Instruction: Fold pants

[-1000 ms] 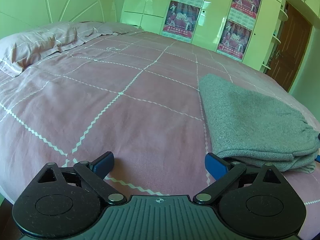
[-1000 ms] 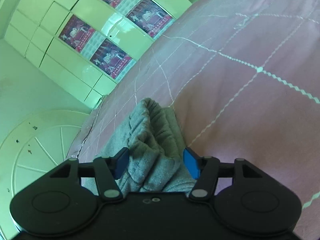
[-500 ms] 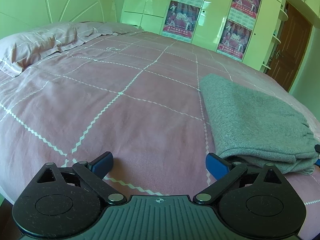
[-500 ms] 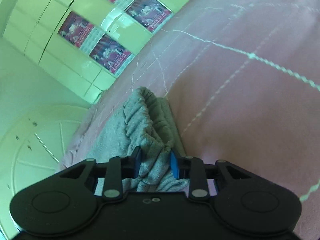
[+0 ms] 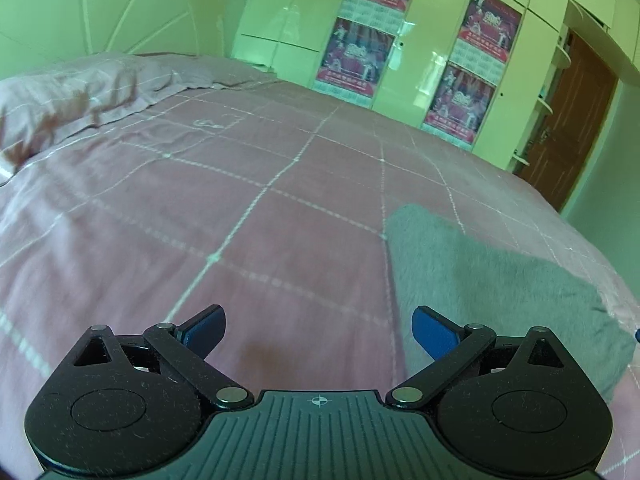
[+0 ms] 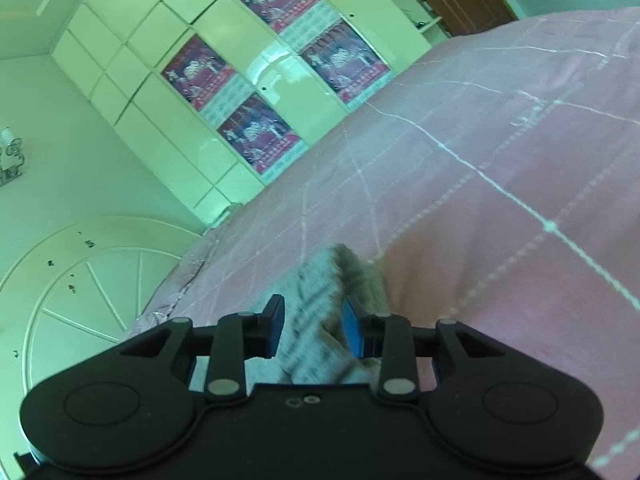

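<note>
The grey pants [image 5: 500, 280] lie folded on the pink bed at the right of the left wrist view. My left gripper [image 5: 318, 330] is open and empty, low over the bedspread just left of the pants' near corner. In the right wrist view my right gripper [image 6: 314, 330] is shut on the pants' gathered waistband [image 6: 320, 304], which bunches up between the blue pads and looks lifted off the bed. The rest of the pants is hidden under the gripper body there.
The pink checked bedspread [image 5: 240, 208] fills both views. A pink pillow [image 5: 68, 100] lies at the far left. A pale wardrobe with posters [image 5: 400, 40] stands behind the bed, and a brown door [image 5: 572, 120] at the right.
My right gripper closed on the waistband and has raised and tilted with it. My left gripper has lifted and moved a little, so the pants sit lower and further right in its view.
</note>
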Motion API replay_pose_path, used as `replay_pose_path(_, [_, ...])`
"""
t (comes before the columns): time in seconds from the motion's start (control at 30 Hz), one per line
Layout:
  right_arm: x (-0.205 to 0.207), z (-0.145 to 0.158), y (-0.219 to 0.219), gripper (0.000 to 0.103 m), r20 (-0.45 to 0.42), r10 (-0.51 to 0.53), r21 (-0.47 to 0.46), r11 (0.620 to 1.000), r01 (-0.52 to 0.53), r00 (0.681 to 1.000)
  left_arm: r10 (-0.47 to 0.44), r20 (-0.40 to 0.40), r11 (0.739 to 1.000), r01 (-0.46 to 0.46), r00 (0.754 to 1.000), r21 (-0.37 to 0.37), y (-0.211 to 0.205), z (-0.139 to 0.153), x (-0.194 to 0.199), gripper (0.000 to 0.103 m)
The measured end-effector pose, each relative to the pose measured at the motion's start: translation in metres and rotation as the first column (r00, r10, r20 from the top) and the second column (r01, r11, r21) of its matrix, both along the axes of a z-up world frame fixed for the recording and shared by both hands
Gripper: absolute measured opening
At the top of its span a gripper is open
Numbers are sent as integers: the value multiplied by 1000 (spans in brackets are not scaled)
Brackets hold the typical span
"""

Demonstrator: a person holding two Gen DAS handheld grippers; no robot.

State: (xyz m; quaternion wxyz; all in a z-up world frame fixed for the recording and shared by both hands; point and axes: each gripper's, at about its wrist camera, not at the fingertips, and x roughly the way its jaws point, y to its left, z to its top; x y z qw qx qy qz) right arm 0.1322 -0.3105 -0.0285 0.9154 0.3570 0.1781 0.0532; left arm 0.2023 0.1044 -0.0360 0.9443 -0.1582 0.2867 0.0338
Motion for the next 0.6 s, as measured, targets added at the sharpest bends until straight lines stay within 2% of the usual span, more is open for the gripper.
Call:
replay_pose_path(0.13, [44, 11, 28, 27, -12, 109, -86, 990, -109, 994, -16, -17, 999, 17, 1000, 29, -8, -3, 20, 99])
replay_pose_path(0.2, [69, 3, 39, 23, -93, 148, -128, 979, -160, 985, -31, -19, 999, 32, 999, 41, -11, -4, 21, 99])
replay_pose_path(0.23, [80, -6, 39, 15, -171, 117, -157, 977, -144, 978, -37, -20, 998, 38, 999, 48, -12, -4, 20, 99])
replay_pose_path(0.27, [84, -14, 35, 0, -210, 83, -164, 979, -118, 974, -41, -24, 997, 43, 999, 59, -13, -5, 19, 100])
replay_pose_path(0.37, [69, -27, 6, 0, -199, 32, -88, 995, -51, 980, -52, -41, 996, 55, 998, 72, -8, -7, 16, 102])
replay_pose_path(0.4, [64, -29, 1, 0, -190, 30, -79, 996, -46, 981, -52, -44, 997, 54, 998, 64, -5, -8, 17, 103])
replay_pose_path(0.47, [51, -29, -10, 0, -144, 63, -2, 998, -63, 988, -56, -32, 998, 57, 998, 30, -2, -6, 20, 103])
replay_pose_path(0.5, [42, -26, -13, 7, -108, 44, 0, 999, -44, 993, -63, -21, 998, 63, 998, 20, -3, -4, 21, 103])
replay_pose_path(0.53, [34, -22, -14, 27, -82, 15, -16, 1000, -16, 997, -73, -7, 997, 73, 997, 18, -6, -3, 23, 103])
replay_pose_path(0.6, [26, -14, -14, 29, -31, 2, -33, 999, -3, 1000, -86, 11, 996, 86, 996, 26, -13, -1, 28, 103])
